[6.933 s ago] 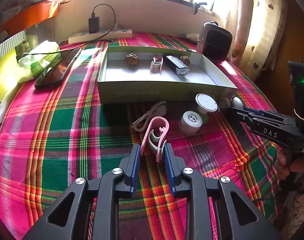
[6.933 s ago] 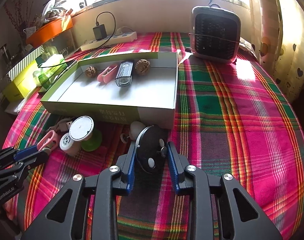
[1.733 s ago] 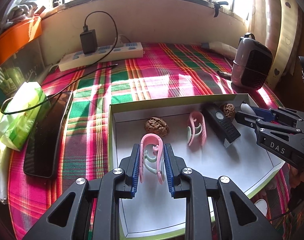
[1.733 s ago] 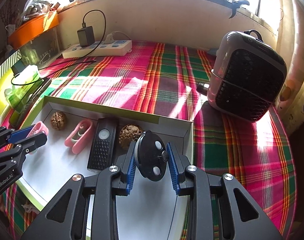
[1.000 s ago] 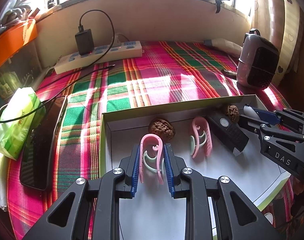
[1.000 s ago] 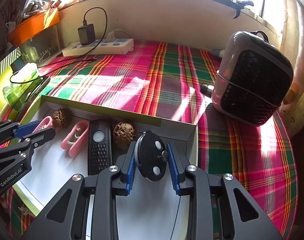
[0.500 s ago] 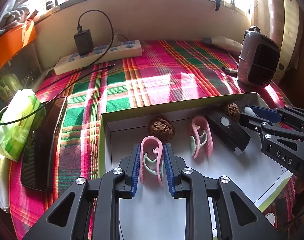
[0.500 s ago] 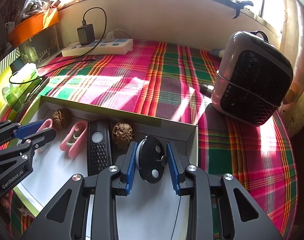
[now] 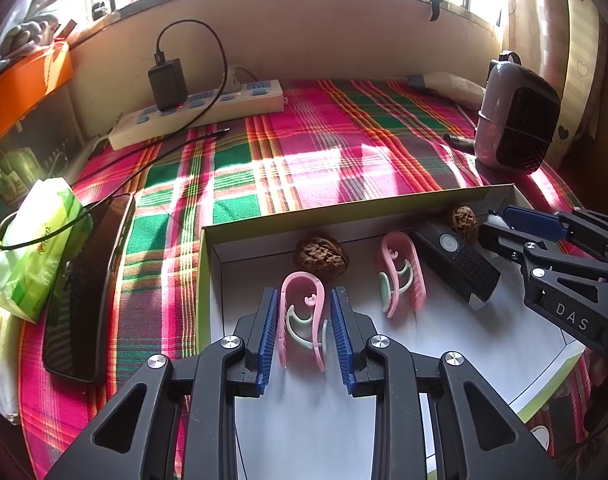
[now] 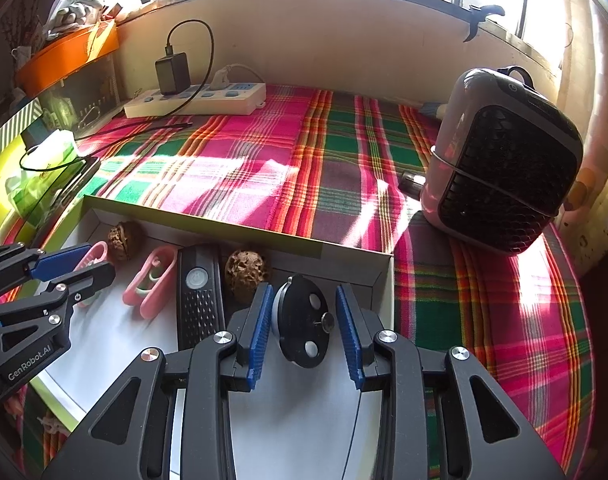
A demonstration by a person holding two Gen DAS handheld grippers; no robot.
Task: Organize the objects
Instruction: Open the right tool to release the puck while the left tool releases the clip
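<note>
Both grippers hang over the white-floored box [image 9: 403, 202], and both sets of jaws have just been opening. The left gripper [image 9: 304, 330] has its blue pads spread clear of the pink clip [image 9: 302, 316], which stands between them on the box floor, gaps showing on either side. The right gripper [image 10: 304, 330] has parted too: the black round disc [image 10: 302, 326] sits between its pads, close to the left one, well off the right, near the box's far right corner.
</note>
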